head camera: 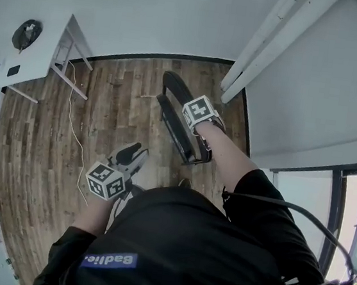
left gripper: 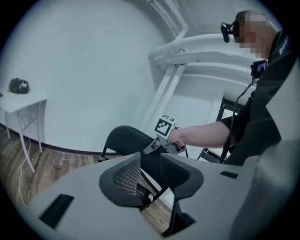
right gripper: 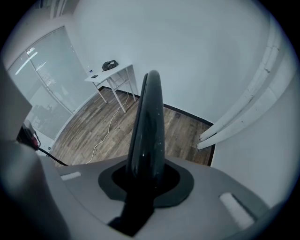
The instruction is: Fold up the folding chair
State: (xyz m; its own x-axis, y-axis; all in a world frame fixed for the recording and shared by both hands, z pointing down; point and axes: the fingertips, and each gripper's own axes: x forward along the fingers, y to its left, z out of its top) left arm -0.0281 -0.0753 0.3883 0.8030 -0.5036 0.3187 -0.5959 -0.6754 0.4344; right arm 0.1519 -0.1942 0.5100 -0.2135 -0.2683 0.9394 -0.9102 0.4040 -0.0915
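Clamped tight, the right gripper (right gripper: 146,176) has both jaws closed on the top edge of the folding chair (right gripper: 149,122), the black padded rim running straight up out of the gap between them. The gripper is angled steeply down onto it from above.

Over on the other side, the left gripper (left gripper: 150,164) is free: its jaws stand apart with nothing between the ribbed pads, held up and off to the left of the chair, not touching it. Through the gap you see only the chair's dark back and frame some way off, with the person's right forearm (left gripper: 201,133) reaching across to it.

From the head view the chair stands on the wooden floor (head camera: 120,93) just ahead of the person and looks narrow, nearly flat. Well left of the chair, a white table (head camera: 41,51) sits against the wall with a dark object (head camera: 26,33) on top, and a pale cable (head camera: 71,119) trails over the floor between table and chair. Right of the chair, white beams (head camera: 268,40) slant along the wall.
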